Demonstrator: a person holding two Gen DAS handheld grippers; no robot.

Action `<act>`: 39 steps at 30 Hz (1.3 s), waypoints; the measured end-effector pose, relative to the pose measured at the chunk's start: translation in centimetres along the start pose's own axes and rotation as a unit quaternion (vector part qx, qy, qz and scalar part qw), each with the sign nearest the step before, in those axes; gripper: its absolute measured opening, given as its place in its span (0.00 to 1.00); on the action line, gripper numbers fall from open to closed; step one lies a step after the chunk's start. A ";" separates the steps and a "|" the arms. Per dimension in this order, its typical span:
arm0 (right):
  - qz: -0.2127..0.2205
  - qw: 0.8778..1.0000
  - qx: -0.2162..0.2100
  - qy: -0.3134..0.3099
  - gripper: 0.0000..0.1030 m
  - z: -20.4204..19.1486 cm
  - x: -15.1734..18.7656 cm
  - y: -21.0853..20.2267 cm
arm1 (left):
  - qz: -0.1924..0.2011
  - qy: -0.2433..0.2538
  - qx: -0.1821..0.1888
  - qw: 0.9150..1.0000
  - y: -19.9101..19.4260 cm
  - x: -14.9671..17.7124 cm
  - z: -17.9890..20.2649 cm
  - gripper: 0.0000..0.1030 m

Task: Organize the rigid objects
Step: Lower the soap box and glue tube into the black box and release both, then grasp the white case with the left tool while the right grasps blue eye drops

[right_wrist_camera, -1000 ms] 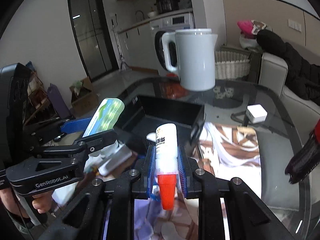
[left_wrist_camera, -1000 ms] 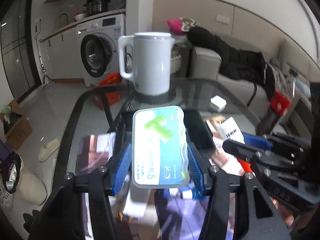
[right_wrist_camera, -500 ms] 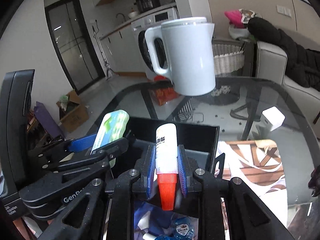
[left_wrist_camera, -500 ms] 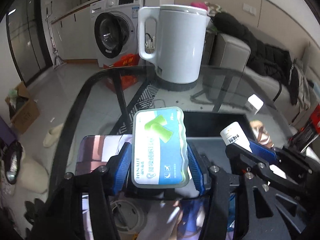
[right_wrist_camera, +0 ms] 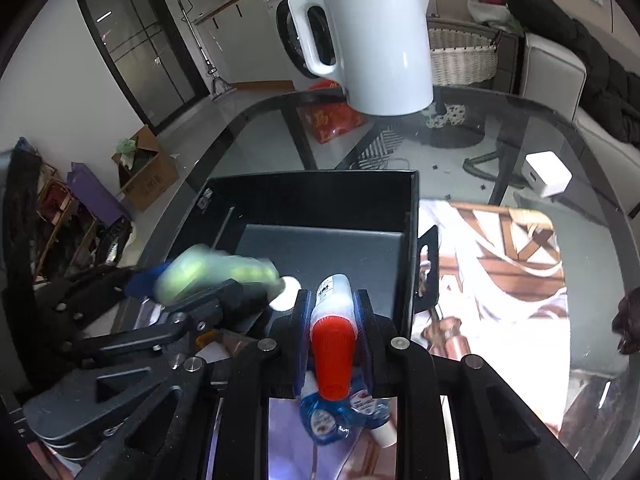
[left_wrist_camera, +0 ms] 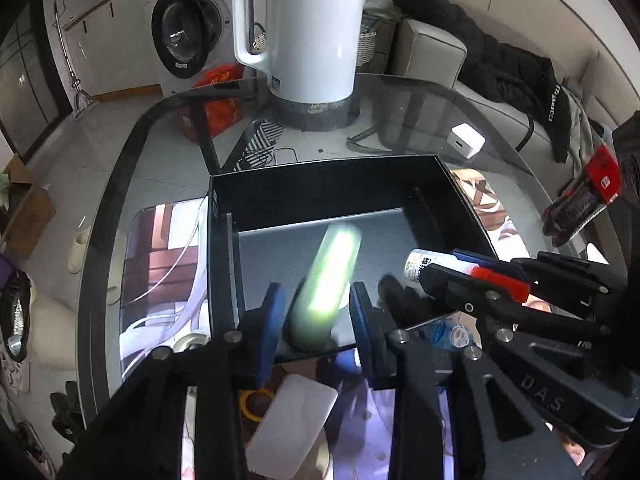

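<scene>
Black plastic bin (left_wrist_camera: 340, 200), open-topped, standing on a glass table (left_wrist_camera: 420, 112); grey floor, apparently bare apart from what is now arriving; judged the collecting point for the loose articles. Left gripper (left_wrist_camera: 318, 312): jaws spread, not pressing on anything; a green-and-white flat case (left_wrist_camera: 326, 280), motion-blurred, lies edge-up in the gap over the bin's near part, seemingly let go to drop inside, though whether it has landed cannot be told. Right gripper (right_wrist_camera: 332, 312): jaws clamped on a white glue bottle (right_wrist_camera: 332, 308) with red cap (right_wrist_camera: 332, 356), cap toward the camera, body aimed at the bin's near right corner; held so presumably to be set down lengthwise beside the case. Right-gripper view shows both tools close together at the near wall, the left one just left of the right. Unsorted items near the bin's front: blue packets (right_wrist_camera: 344, 412), white flat card (left_wrist_camera: 292, 424), yellow ring (left_wrist_camera: 256, 404). Far side: white kettle (left_wrist_camera: 308, 28); white adapter (left_wrist_camera: 468, 140), well apart.
</scene>
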State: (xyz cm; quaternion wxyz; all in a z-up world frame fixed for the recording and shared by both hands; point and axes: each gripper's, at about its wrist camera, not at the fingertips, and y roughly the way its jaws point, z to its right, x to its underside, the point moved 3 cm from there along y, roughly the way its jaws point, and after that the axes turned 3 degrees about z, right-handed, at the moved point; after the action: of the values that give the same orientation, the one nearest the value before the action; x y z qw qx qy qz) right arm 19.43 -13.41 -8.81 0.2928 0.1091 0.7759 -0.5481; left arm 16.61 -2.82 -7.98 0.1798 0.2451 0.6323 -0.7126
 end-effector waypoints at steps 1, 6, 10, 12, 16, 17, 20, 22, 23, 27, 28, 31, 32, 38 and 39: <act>0.000 1.000 0.000 -0.001 0.20 0.0 0.2 -0.2 | 0.004 0.005 -0.001 1.000 -0.2 0.1 0.2 0.31; 0.015 1.000 -0.016 0.008 0.21 0.5 0.9 -1.3 | 0.038 0.004 -0.009 0.999 -1.9 0.0 0.6 0.51; 0.044 0.999 -0.021 0.012 0.34 1.1 0.9 -3.0 | 0.054 -0.007 0.004 0.999 -3.0 0.0 0.1 0.57; 0.055 0.998 -0.028 0.015 0.41 1.1 1.0 -3.8 | 0.058 -0.006 0.002 0.998 -3.4 0.2 0.0 0.61; 0.072 0.997 -0.030 0.003 0.46 0.7 1.3 -5.5 | 0.074 0.001 -0.004 0.997 -4.7 0.7 -0.1 0.70; 0.076 0.997 -0.030 -0.002 0.46 0.6 1.4 -5.9 | 0.078 0.002 -0.004 0.997 -5.0 0.8 -0.2 0.70; 0.082 0.996 -0.034 -0.007 0.46 0.7 1.8 -7.1 | 0.091 0.004 -0.010 0.996 -6.2 1.2 -0.5 0.77; 0.086 0.996 -0.032 -0.010 0.46 0.8 2.1 -7.9 | 0.093 0.002 -0.013 0.996 -6.6 1.5 -1.0 0.77; 0.086 0.996 -0.030 -0.010 0.46 1.1 2.3 -8.1 | 0.092 -0.001 -0.011 0.996 -6.8 1.7 -1.2 0.77; 0.081 0.996 -0.020 -0.011 0.46 2.0 3.0 -8.7 | 0.075 -0.011 -0.010 0.997 -6.5 2.6 -2.2 0.77; 0.079 0.997 -0.016 -0.012 0.46 2.2 3.1 -8.6 | 0.070 -0.012 -0.009 0.997 -6.4 2.9 -2.5 0.77; 0.063 0.998 -0.007 -0.008 0.46 3.0 3.7 -7.9 | 0.046 -0.014 -0.006 0.999 -5.5 3.7 -2.9 0.77; 0.056 0.998 -0.005 -0.005 0.46 3.3 3.9 -7.5 | 0.038 -0.012 -0.007 0.999 -5.2 4.0 -3.0 0.77; 0.005 1.000 0.005 -0.025 0.46 3.3 4.9 -4.3 | -0.011 0.027 -0.007 1.000 -3.0 6.2 -2.2 0.77; -0.003 0.999 0.010 -0.030 0.46 3.3 5.1 -3.7 | -0.019 0.032 -0.008 0.999 -2.6 6.5 -2.0 0.76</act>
State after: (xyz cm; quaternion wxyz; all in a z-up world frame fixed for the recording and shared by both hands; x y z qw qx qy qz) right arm 14.60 -18.60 -9.58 0.3136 0.0931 0.7616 -0.5595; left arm 10.05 -0.09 -9.77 0.1476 0.2545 0.6480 -0.7026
